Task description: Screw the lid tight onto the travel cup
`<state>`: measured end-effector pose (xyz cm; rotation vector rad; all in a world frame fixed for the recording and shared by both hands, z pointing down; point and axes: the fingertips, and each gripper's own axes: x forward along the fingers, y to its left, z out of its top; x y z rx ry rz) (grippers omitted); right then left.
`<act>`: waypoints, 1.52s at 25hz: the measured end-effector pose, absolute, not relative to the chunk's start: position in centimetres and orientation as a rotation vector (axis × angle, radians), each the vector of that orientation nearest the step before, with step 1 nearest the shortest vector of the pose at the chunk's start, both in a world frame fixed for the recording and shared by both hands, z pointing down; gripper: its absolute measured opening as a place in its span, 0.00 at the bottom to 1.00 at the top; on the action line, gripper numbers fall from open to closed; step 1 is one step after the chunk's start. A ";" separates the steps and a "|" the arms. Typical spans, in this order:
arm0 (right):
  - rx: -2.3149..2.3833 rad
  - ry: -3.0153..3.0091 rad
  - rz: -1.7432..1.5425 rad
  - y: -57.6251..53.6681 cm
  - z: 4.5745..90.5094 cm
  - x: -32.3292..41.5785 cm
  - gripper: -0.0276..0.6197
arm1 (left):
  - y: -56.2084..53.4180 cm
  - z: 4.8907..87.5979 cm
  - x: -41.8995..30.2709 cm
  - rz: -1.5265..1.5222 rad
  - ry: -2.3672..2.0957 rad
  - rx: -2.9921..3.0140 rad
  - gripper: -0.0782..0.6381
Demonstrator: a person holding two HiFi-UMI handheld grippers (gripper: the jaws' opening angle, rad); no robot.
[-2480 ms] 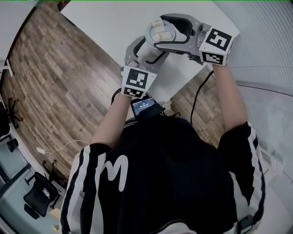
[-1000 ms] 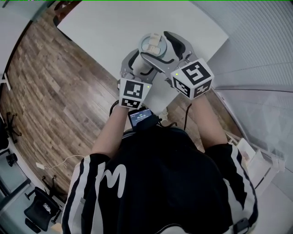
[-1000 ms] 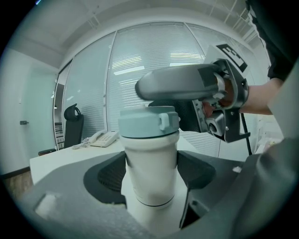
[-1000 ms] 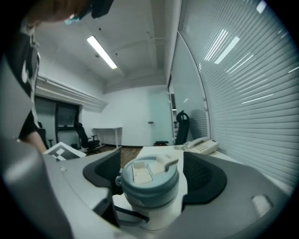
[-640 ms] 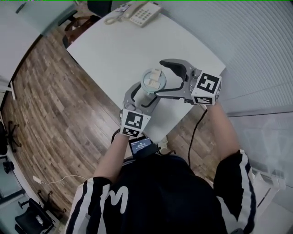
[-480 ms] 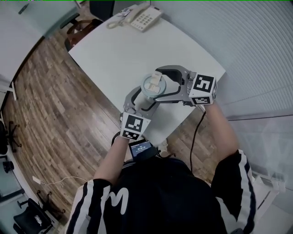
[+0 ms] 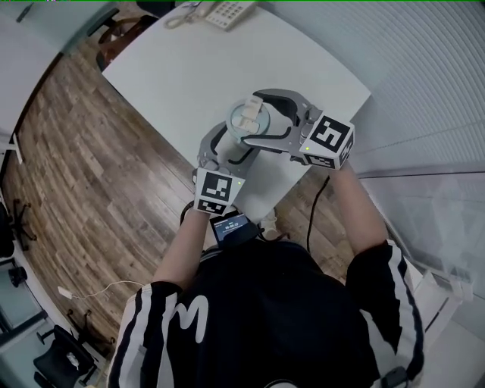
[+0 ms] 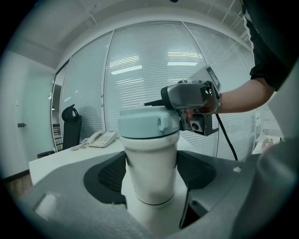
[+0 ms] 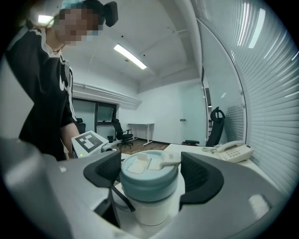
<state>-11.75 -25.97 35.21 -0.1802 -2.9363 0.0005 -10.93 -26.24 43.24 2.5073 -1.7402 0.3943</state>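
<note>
**Right jaws back on the lid, left grip unchanged**

A little over half a second ago my right gripper (image 7: 256, 118) stood spread wide, off to the right of the lid (image 9: 149, 179). It has since swung back over the cup, and its jaws are now closing with the pale blue lid between them, the dark pads meeting the lid's rim on either side. Its marker cube (image 7: 327, 142) has drawn in slightly toward the cup. My left gripper (image 7: 233, 145) has not shifted: it stays clamped on the white body of the travel cup (image 8: 150, 177), one pad against each side below the lid.

The cup stands upright where it was, close to the near edge of the desk (image 7: 189, 68), toward the corner nearest the person. The head view has tipped a little, so the telephone (image 7: 221, 9) at the desk's far corner is now partly cut off by the top of the picture.

By count, I see one travel cup, one lid seated on it, two grippers, both on the cup, and one telephone. The cup and the telephone are the only things standing on the desk.
</note>
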 end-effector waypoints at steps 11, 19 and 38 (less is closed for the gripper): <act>0.235 -2.969 0.017 -26.3 35.2 -11.6 0.66 | -26.3 43.3 -10.9 0.402 -1.737 2.508 0.59; 0.589 -2.915 0.081 -27.3 35.2 -11.3 0.66 | -26.8 43.2 -10.7 0.387 -1.745 2.493 0.60; 0.743 -2.853 0.132 -27.0 35.6 -11.1 0.65 | -26.6 43.7 -10.9 0.388 -1.754 2.462 0.59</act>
